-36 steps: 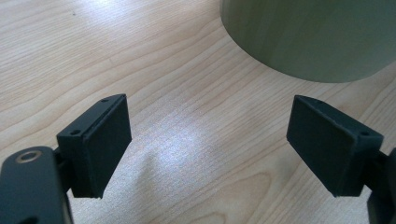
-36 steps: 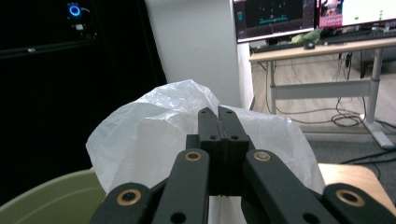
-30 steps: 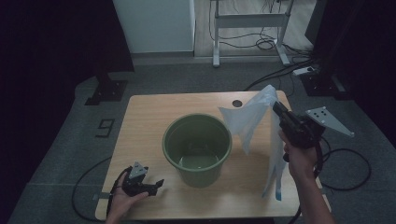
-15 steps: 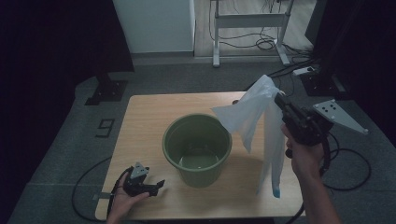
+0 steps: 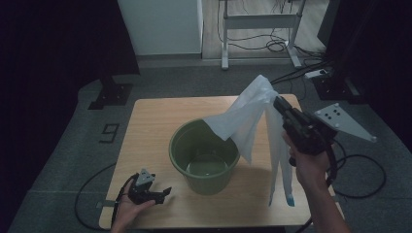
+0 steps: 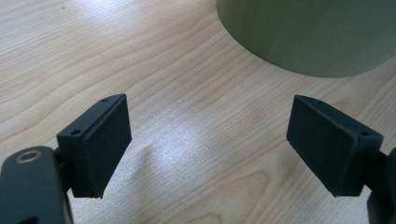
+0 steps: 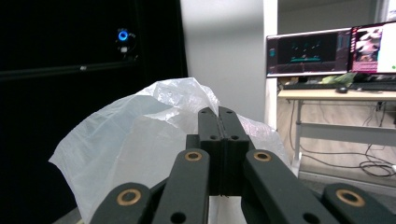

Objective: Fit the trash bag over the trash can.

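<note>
Right tongs (image 5: 278,103) have lifted the bag (image 5: 248,121) higher, clamped on its top so 1 flap drapes over the bucket (image 5: 204,162) rim, likely to line it, while left tongs (image 5: 164,193) rest open on the table (image 5: 145,121).

The high view looked forward and down from above the person's edge of the table (image 5: 145,121), taking in the whole top and the floor toward twelve o'clock. The left gripper view sat low and close to the wood, facing the green bucket (image 6: 308,32) at its one o'clock. The right gripper view looked level along its jaws into the white plastic bag (image 7: 140,135). Bucket (image 5: 204,155) and bag (image 5: 243,121) also appeared from above.
</note>
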